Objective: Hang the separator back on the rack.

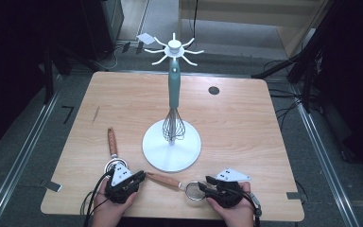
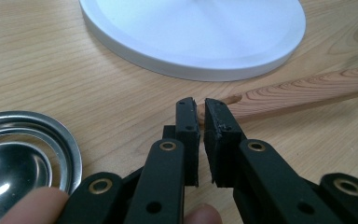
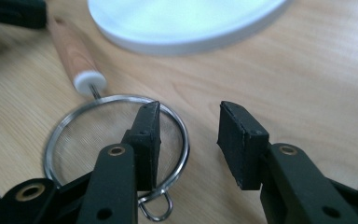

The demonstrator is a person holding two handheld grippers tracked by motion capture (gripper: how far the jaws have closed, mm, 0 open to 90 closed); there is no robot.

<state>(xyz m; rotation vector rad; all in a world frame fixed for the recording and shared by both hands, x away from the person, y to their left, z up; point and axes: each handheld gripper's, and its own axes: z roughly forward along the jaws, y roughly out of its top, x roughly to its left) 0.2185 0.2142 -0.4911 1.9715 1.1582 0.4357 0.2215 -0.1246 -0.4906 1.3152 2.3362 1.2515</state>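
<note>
A small strainer lies at the table's front, its wooden handle (image 1: 163,179) (image 2: 298,91) (image 3: 74,51) pointing left and its wire ring (image 1: 195,190) (image 3: 70,119) to the right. My left gripper (image 1: 141,177) (image 2: 200,105) rests at the handle's free end. Its jaws are shut to a thin slit with nothing between them. My right gripper (image 1: 204,184) (image 3: 189,109) is open over the ring. One jaw stands above the mesh, the other above bare wood, and the ring's rim lies between them untouched. A steel ladle (image 1: 111,144) lies left of my left gripper, its bowl (image 2: 18,154) beside the jaws.
A white stand rises mid-table on a round base (image 1: 189,156) (image 2: 191,32) (image 3: 182,23). A teal-handled whisk (image 1: 174,92) hangs from its hooked top (image 1: 174,47). A dark hole (image 1: 213,90) marks the far right of the tabletop. The front edge runs just behind both hands.
</note>
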